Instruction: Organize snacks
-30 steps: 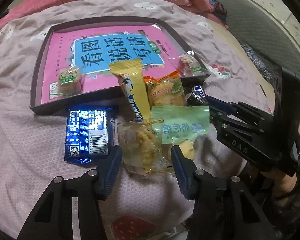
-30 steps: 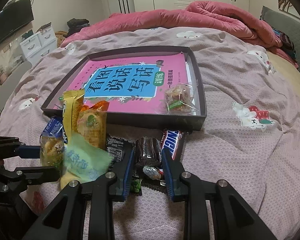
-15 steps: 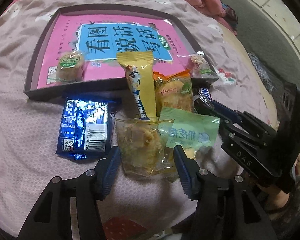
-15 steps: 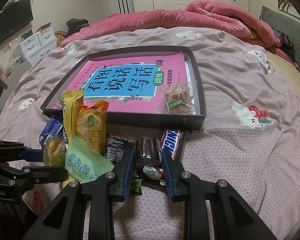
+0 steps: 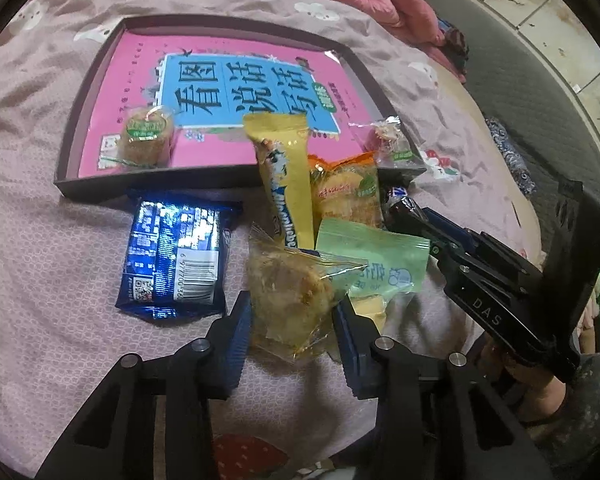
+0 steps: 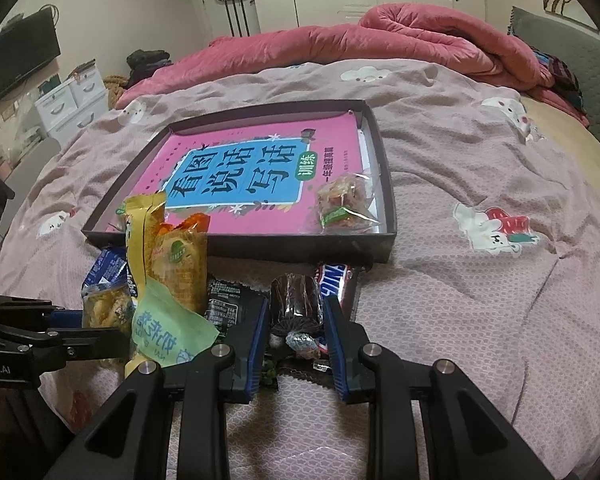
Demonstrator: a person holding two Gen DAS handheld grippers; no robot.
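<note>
The clear-wrapped crumbly snack (image 5: pixel 290 300) is squeezed by the just-closing left gripper (image 5: pixel 292 328). The dark chocolate roll (image 6: pixel 296 300), standing upright, is clamped by the right gripper (image 6: pixel 294 336).

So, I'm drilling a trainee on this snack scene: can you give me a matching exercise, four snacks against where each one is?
Things:
1. clear-wrapped crispy snack
2. dark chocolate roll
3. blue biscuit pack
4. round green-labelled pastry

Places:
A. lying in the tray, on the pink book
B. between the right gripper's pads
C. flat on the bedspread, beside the left gripper
D. between the left gripper's pads

Pairs: 1-D, 2-B, 3-C, 4-A
</note>
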